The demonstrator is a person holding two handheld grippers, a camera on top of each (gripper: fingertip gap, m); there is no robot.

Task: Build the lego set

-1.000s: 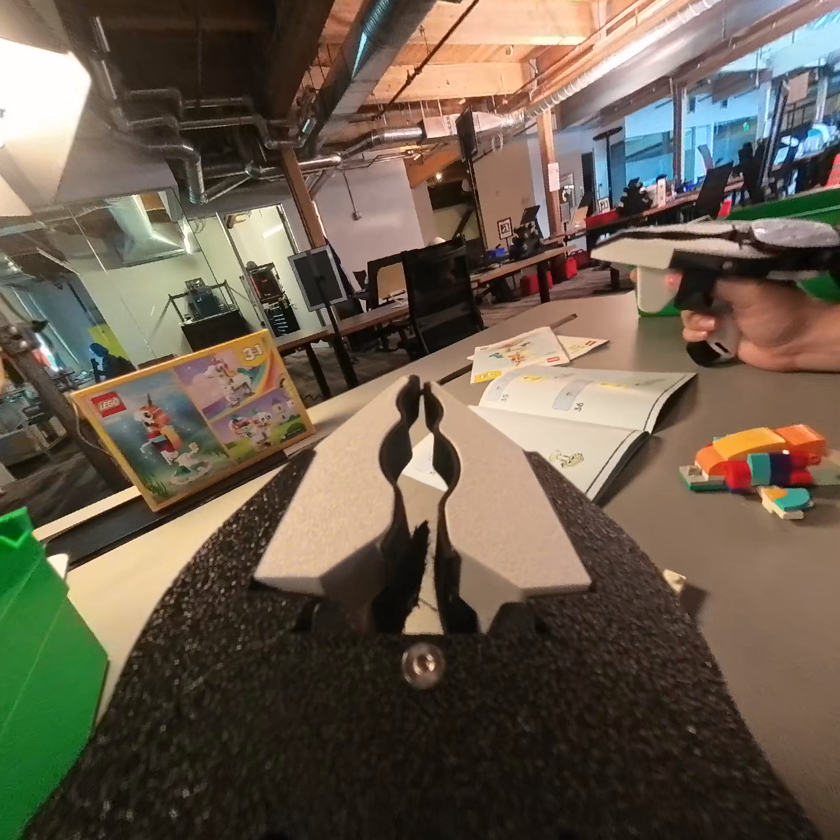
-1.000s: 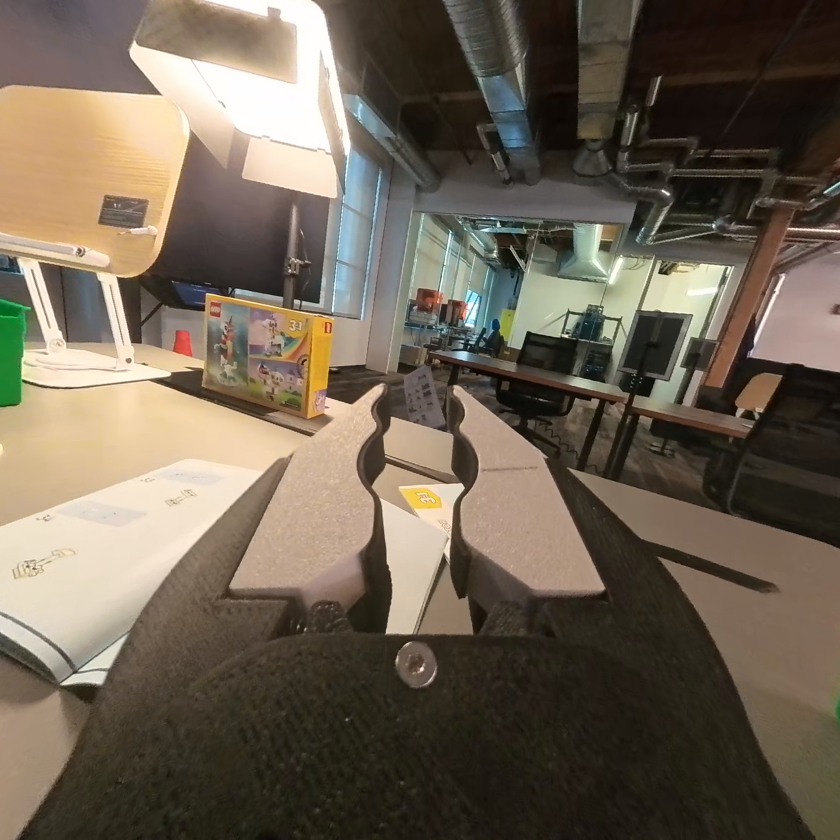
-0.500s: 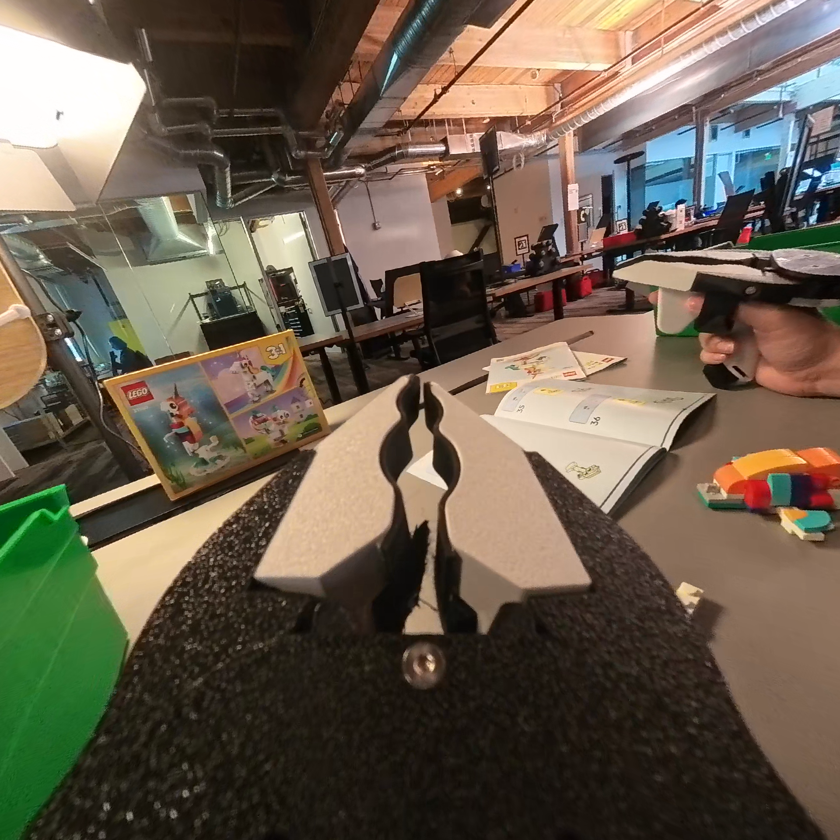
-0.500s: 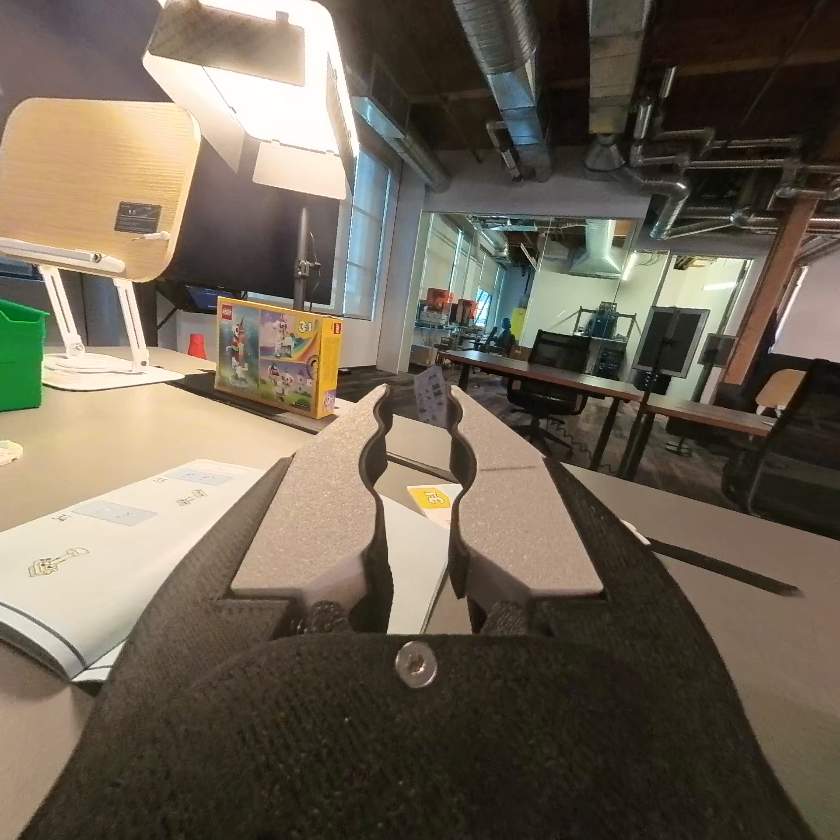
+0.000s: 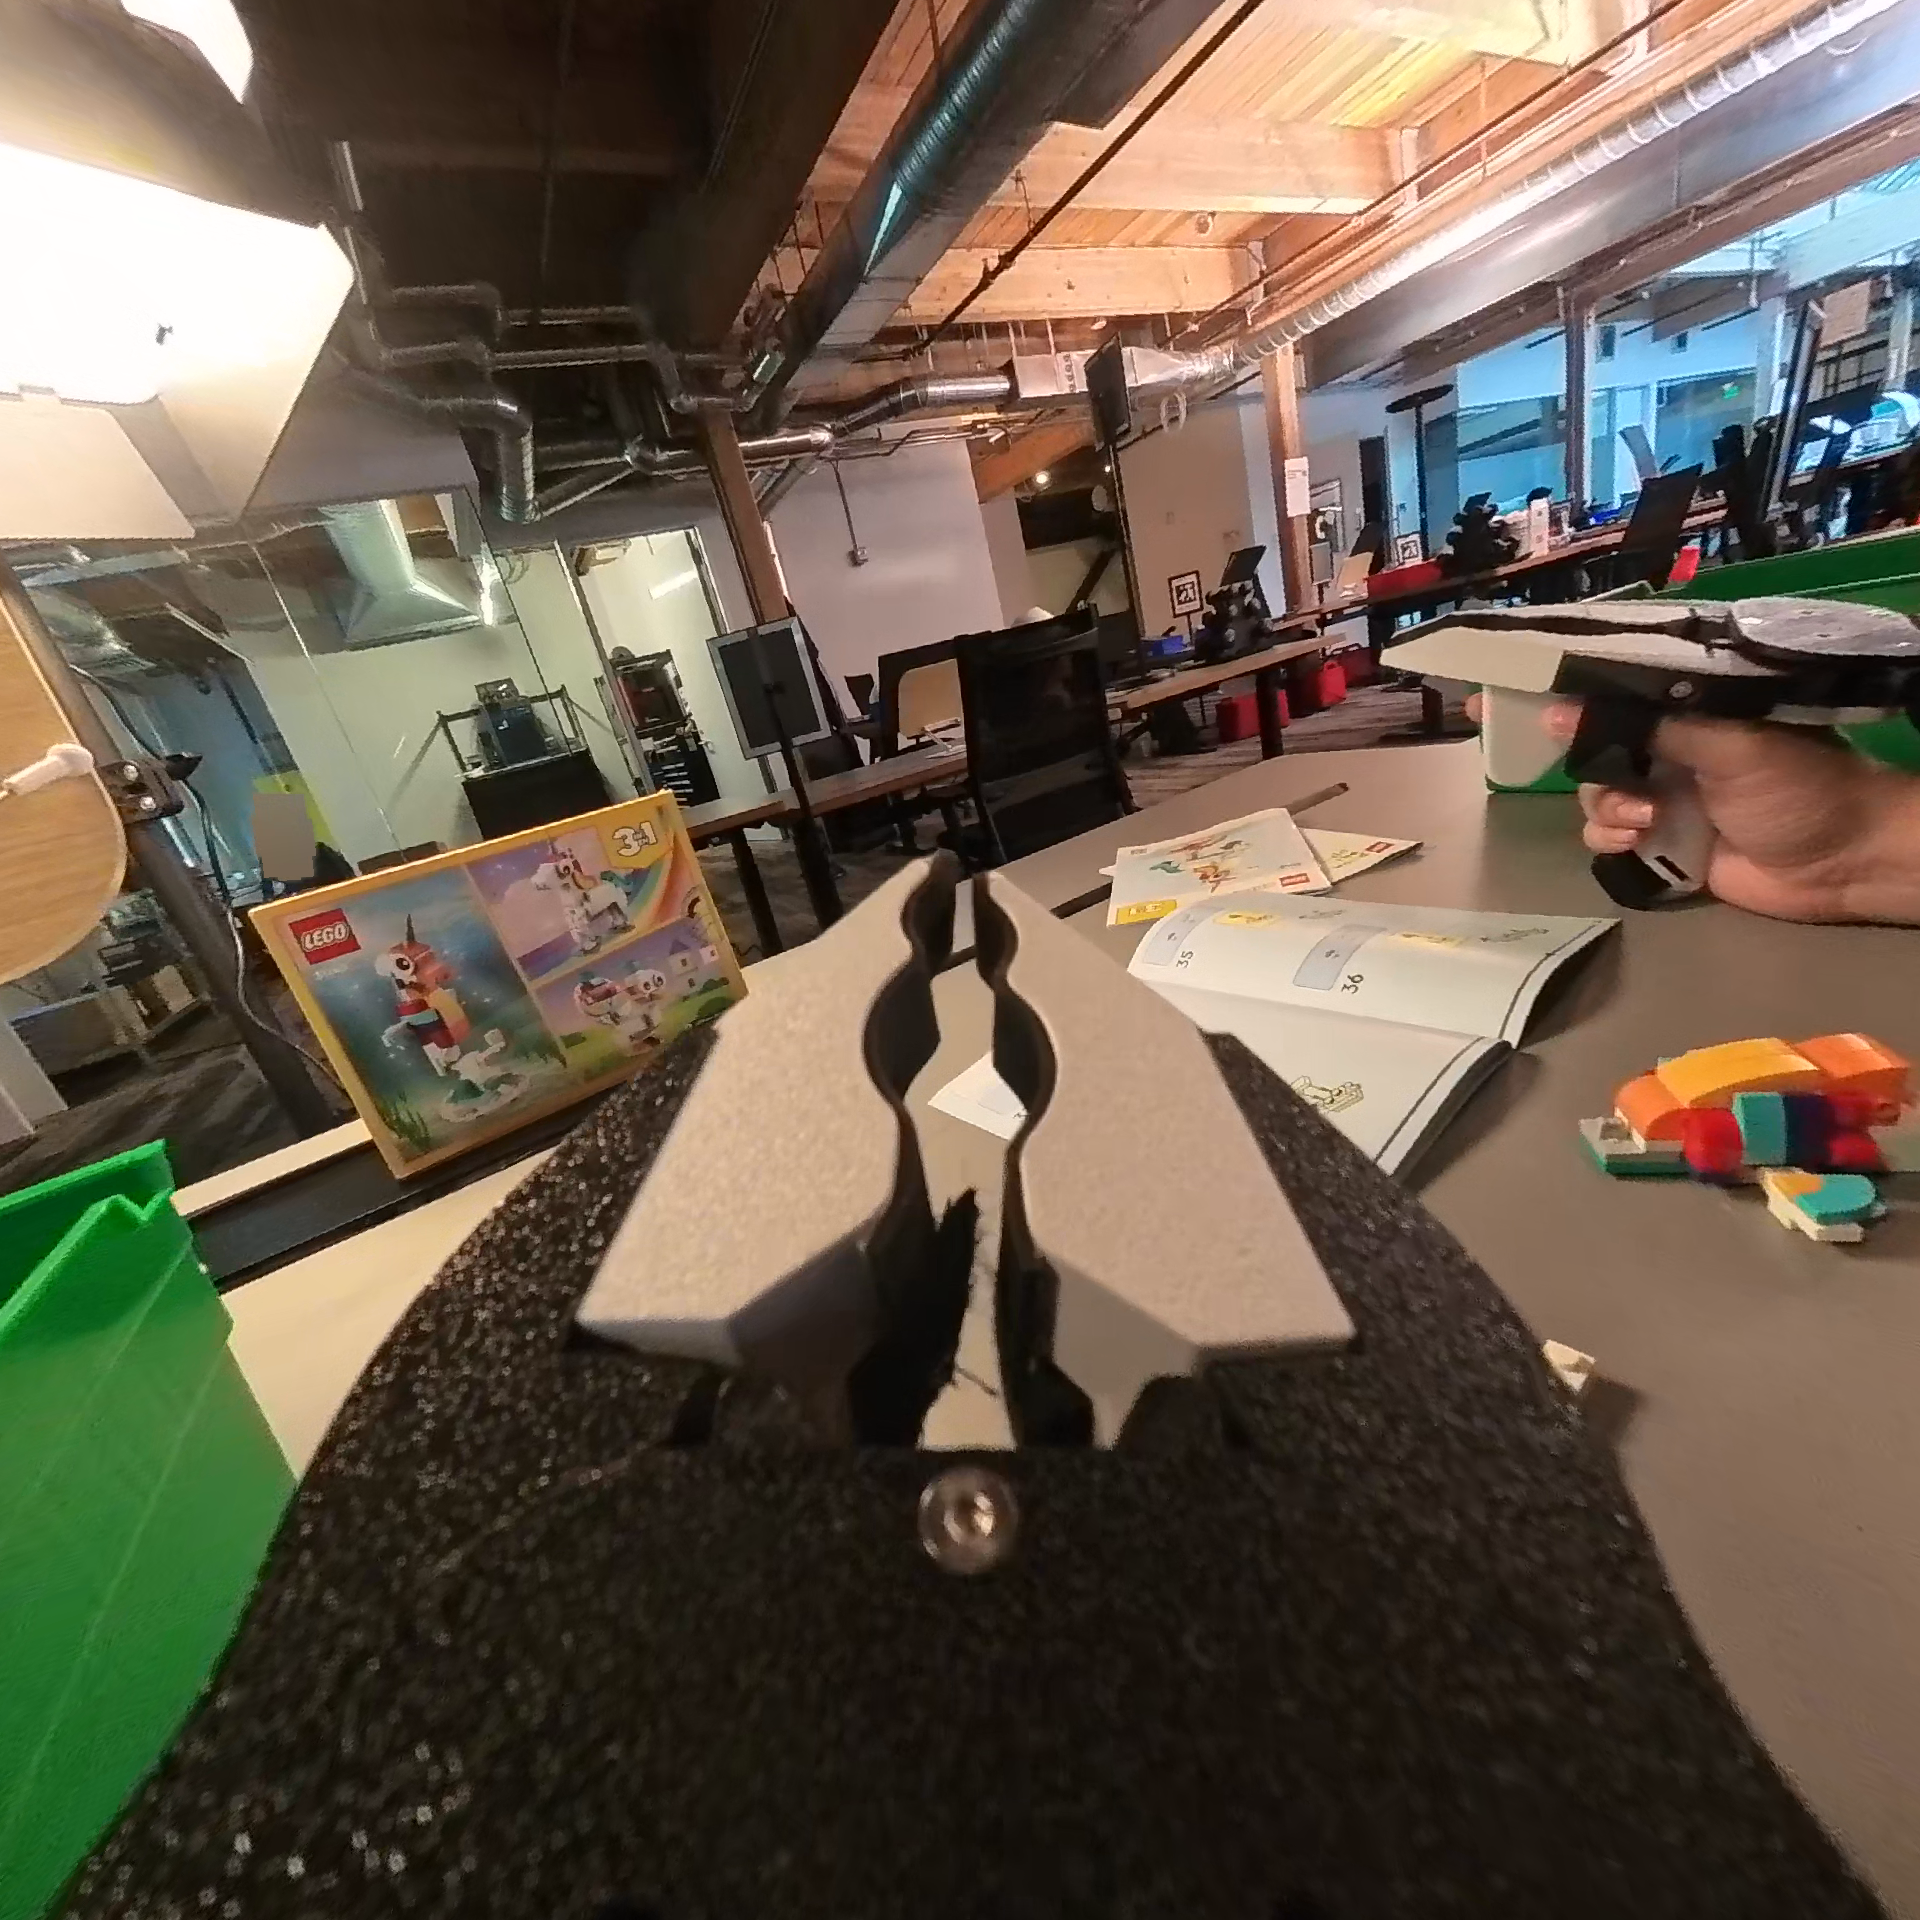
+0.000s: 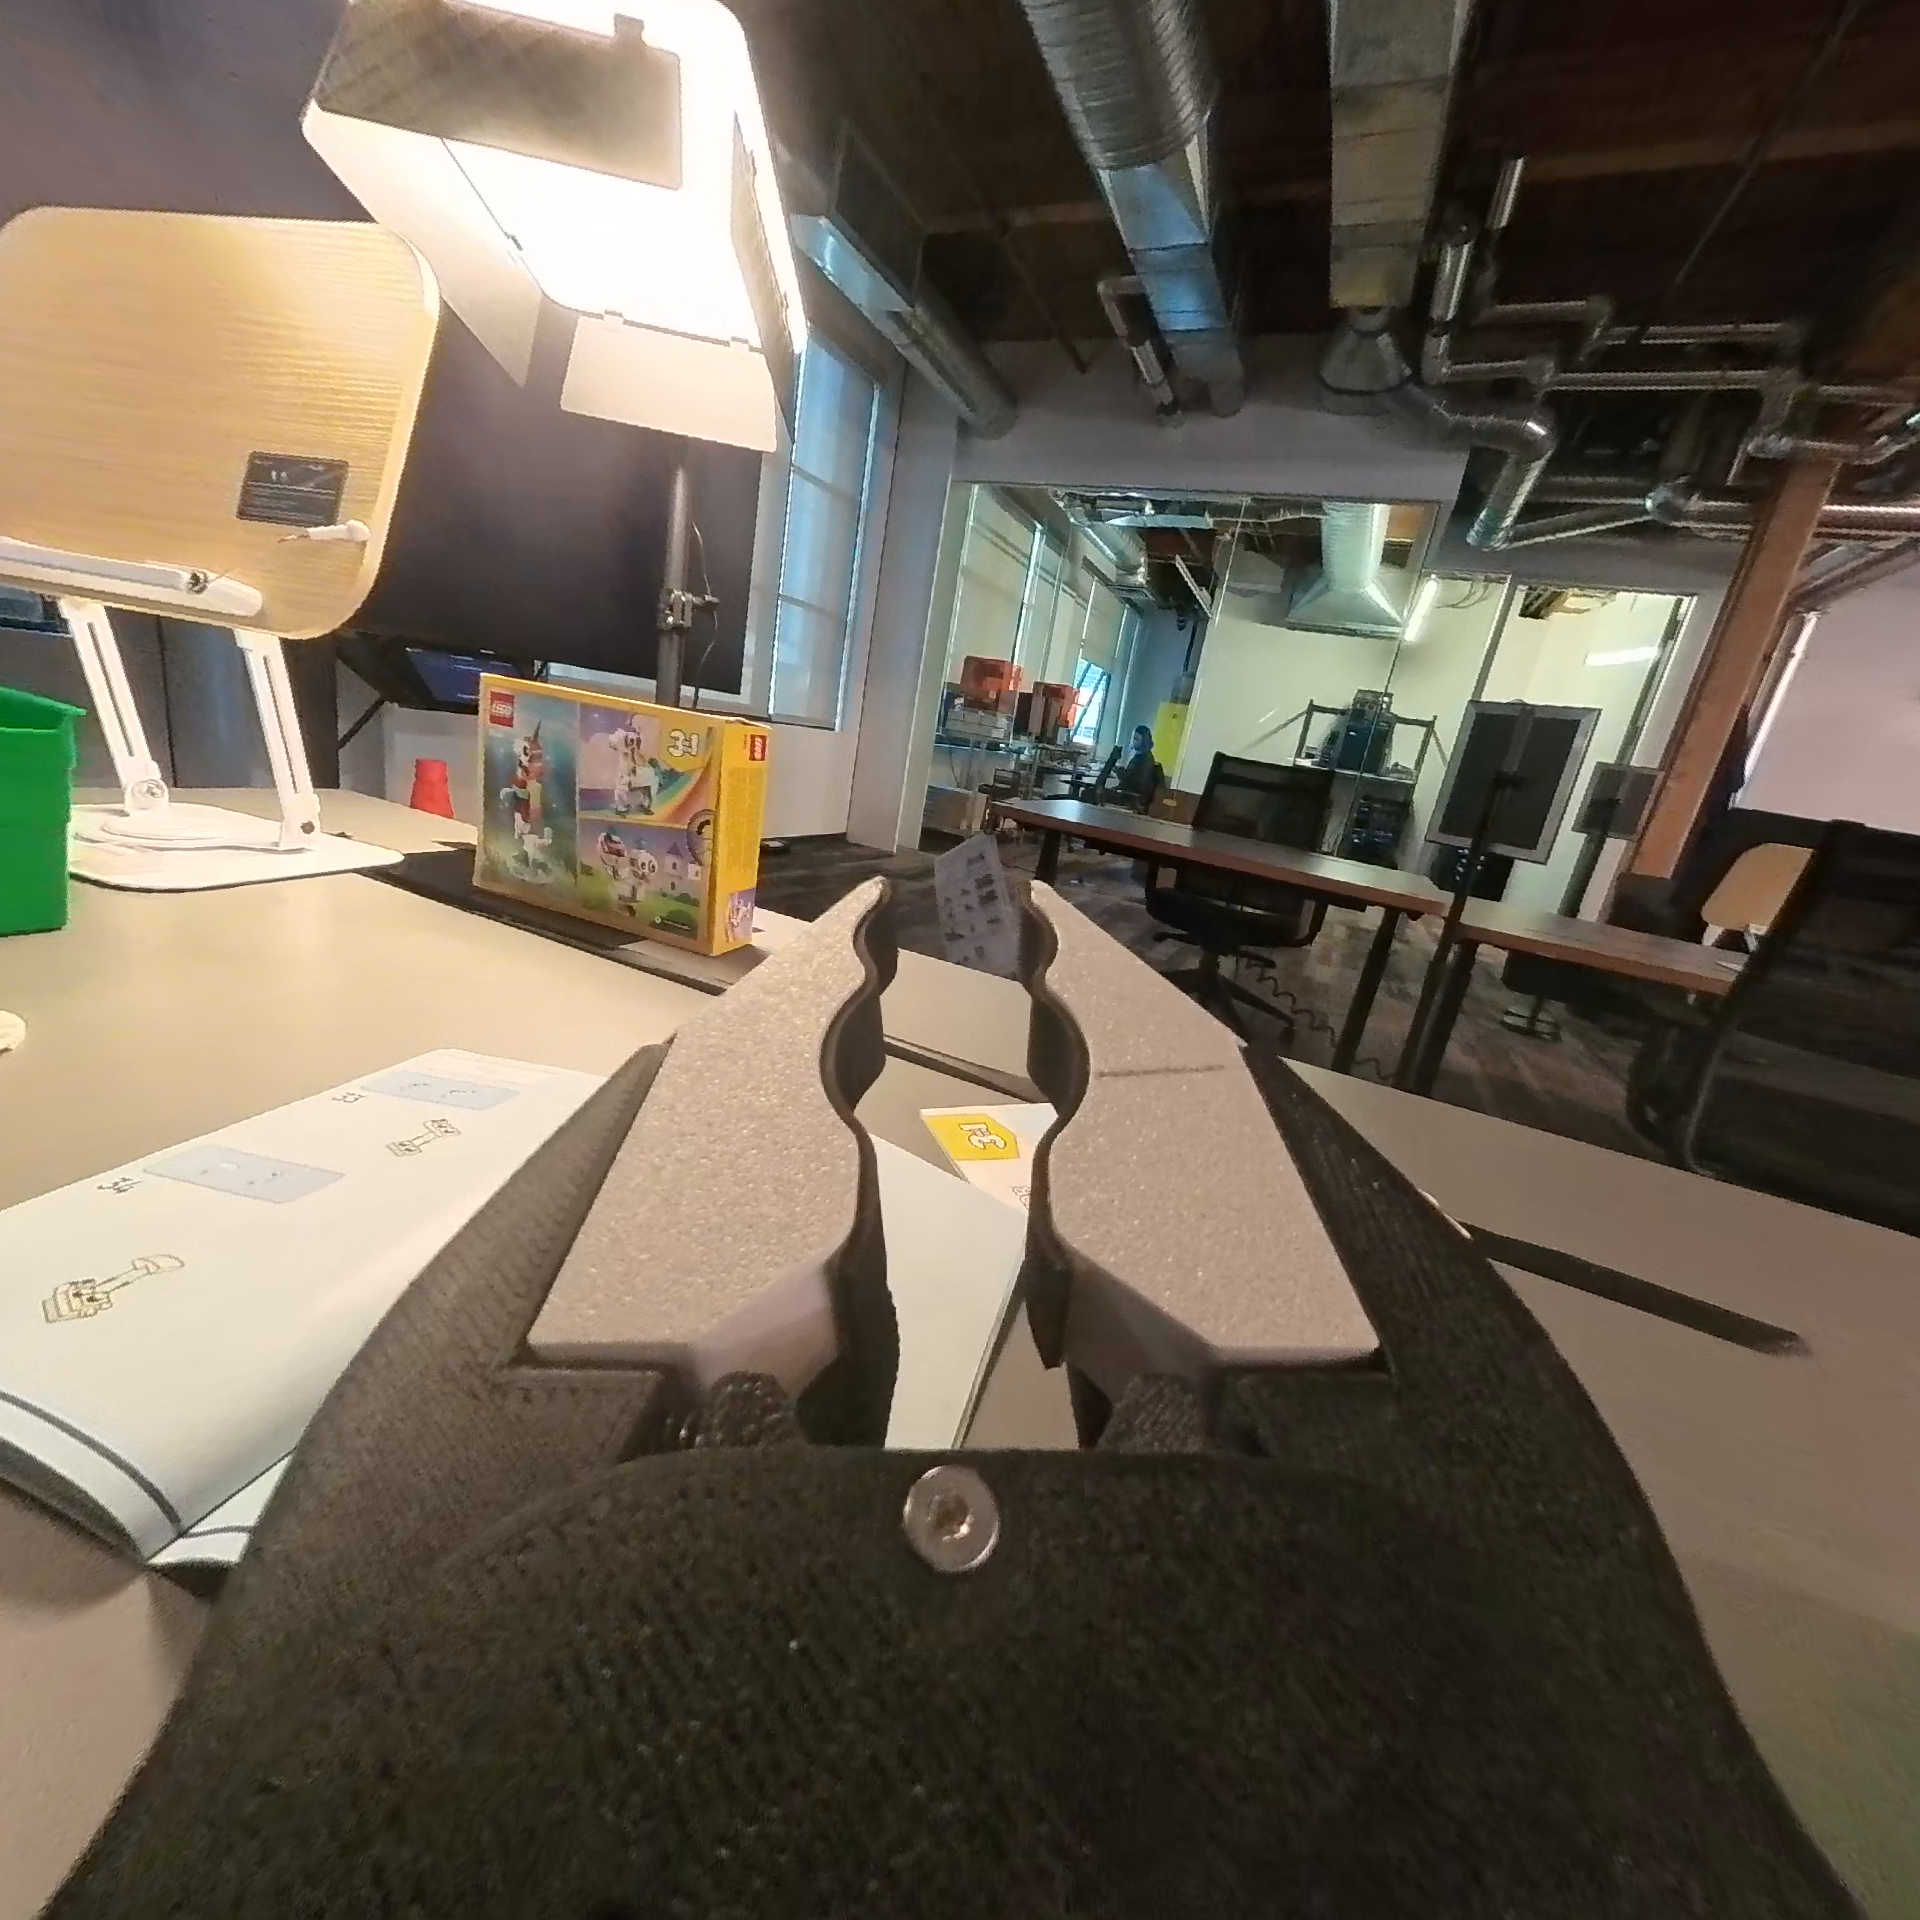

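While left tongs (image 5: 956, 883) nearly pressed together, right tongs (image 6: 956, 914) spread, empty; lego model (image 5: 1756, 1117) blurred.

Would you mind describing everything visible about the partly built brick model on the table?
The partly built brick model lies flat on the grey table, right of the open instruction booklet. It looks like glossy plastic: curved orange and yellow pieces on top, red, teal and dark bricks below, a grey-green plate at its left end. A small teal-and-white piece lies beside it. No gripper touches it.
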